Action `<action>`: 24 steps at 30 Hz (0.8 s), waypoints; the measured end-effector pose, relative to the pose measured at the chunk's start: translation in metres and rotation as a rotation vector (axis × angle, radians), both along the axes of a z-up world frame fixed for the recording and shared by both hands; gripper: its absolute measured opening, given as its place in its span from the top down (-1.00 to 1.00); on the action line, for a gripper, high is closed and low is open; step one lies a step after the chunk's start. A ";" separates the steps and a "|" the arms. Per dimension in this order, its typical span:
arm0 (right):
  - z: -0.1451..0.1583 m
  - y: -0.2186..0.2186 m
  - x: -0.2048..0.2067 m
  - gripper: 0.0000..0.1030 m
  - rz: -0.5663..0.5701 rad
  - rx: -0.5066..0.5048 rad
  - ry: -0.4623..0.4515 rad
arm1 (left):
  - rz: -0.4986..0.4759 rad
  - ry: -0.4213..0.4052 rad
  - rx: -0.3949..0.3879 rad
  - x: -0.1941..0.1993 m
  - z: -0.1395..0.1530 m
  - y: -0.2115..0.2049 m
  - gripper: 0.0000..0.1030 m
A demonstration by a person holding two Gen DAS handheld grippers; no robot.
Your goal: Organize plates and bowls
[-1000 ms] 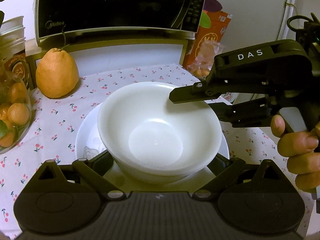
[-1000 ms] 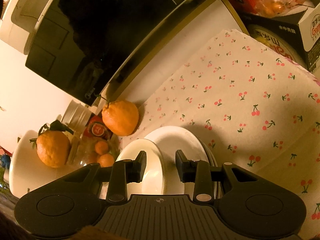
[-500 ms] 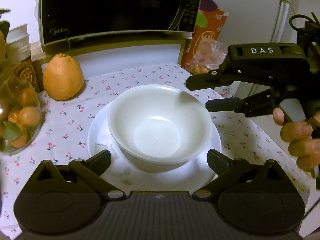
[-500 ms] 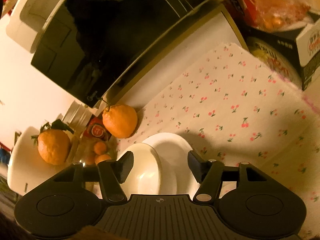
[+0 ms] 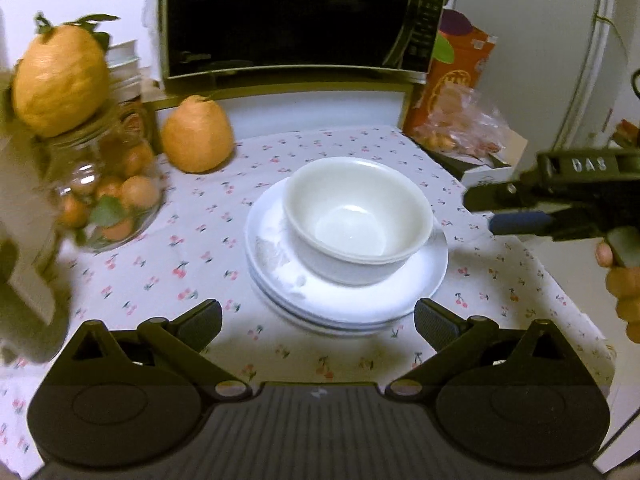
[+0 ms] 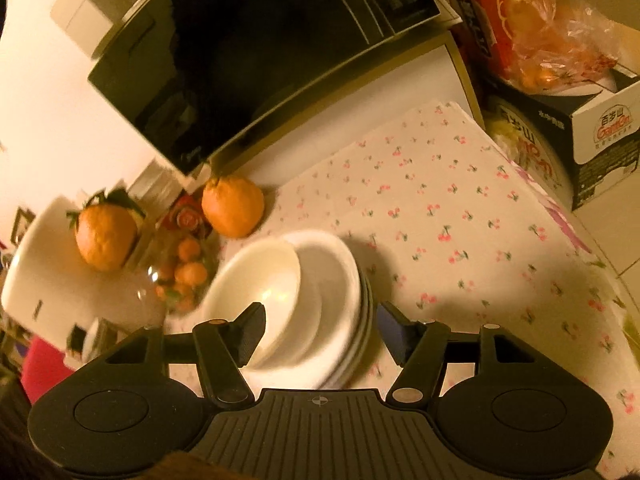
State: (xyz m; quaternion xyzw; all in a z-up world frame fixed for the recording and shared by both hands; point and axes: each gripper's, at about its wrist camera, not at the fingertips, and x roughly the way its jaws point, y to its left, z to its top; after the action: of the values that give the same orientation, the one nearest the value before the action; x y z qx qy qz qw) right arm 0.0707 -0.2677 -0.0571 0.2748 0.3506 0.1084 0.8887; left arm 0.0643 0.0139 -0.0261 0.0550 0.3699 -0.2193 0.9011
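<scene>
- White ceramic is sitting at the centre of the left wrist frame: a bowl (image 5: 358,220) is resting upright on a stack of plates (image 5: 348,296), off-centre toward the stack's upper right.
- Under the plates a cherry-print tablecloth (image 5: 192,248) is covering the table.
- At the bottom of that frame the left gripper (image 5: 318,322) is hanging with its jaws spread wide; nothing is sitting between them, and its fingertips (image 5: 200,318) are standing clear of the plate rim.
- Along the right edge of the same frame the right gripper (image 5: 480,210) is reaching in sideways, a person's hand (image 5: 624,284) wrapping its handle; its jaws have just been opening and are standing apart, gripping nothing.
- In the right wrist frame the right gripper (image 6: 320,330) is framing the bowl (image 6: 260,292) and plates (image 6: 344,304) in the lower middle, pads not pressing on either.
- A black microwave (image 5: 288,20) is filling the upper middle of the left wrist frame.
- A large orange citrus fruit (image 5: 196,136) is sitting below its lower left corner.
- A glass jar of small oranges (image 5: 108,200) is standing at mid left, with another citrus fruit (image 5: 60,80) on top.
</scene>
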 end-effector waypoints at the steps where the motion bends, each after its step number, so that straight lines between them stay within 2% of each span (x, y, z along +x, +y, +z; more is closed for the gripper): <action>1: 0.001 0.000 -0.005 -0.22 0.002 -0.016 0.004 | 0.011 0.001 0.013 -0.003 0.001 0.000 -0.99; 8: 0.007 0.005 -0.038 -0.30 0.005 -0.111 0.067 | 0.145 0.055 0.058 -0.025 0.006 0.002 -0.99; 13: 0.008 0.016 -0.062 -0.33 0.036 -0.210 0.130 | 0.193 0.108 0.087 -0.043 0.003 -0.003 -0.99; 20: 0.003 0.018 -0.084 -0.51 0.023 -0.228 0.155 | 0.256 0.201 0.078 -0.054 -0.004 -0.008 -1.00; 24: 0.000 0.022 -0.090 -0.53 0.023 -0.274 0.155 | 0.287 0.203 0.115 -0.063 -0.009 -0.016 -1.00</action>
State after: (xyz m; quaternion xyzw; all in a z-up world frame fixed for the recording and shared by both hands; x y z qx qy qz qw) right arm -0.0189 -0.2459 -0.0572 0.1544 0.4329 0.0479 0.8868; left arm 0.0014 -0.0024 -0.0350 0.0309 0.4749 -0.0714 0.8766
